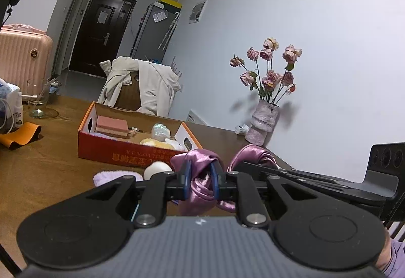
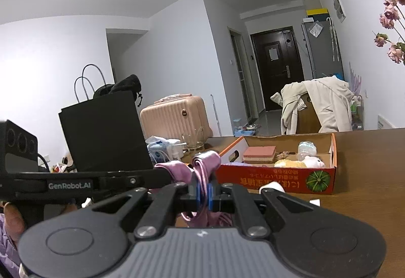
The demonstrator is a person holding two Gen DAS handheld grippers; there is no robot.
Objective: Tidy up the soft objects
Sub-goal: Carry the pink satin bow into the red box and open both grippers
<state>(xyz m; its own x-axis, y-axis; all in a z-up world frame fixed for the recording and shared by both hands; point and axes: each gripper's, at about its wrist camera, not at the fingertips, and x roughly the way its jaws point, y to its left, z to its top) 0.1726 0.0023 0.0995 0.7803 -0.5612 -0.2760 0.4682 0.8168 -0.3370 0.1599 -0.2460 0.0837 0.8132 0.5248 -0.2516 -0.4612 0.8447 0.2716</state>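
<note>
Nearest, the left gripper and right gripper each pinched one end of a purple satin cloth, held above the desk. Beyond sat the orange box. The slippery satin might slide free.

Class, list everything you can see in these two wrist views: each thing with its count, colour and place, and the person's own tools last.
satin cloth: one, purple, held above the table by both grippers
cardboard box: one, orange, open, on the table
sponge block: one, pink, inside the box
plush toys: a few, yellow and white, inside the box
table: one, brown wood
vase of roses: one, pink, by the wall
suitcase: one, pink, behind the table
paper bag: one, black, left of the suitcase
coat: one, beige, over a chair
left gripper: black, shut on the cloth
right gripper: black, shut on the cloth
</note>
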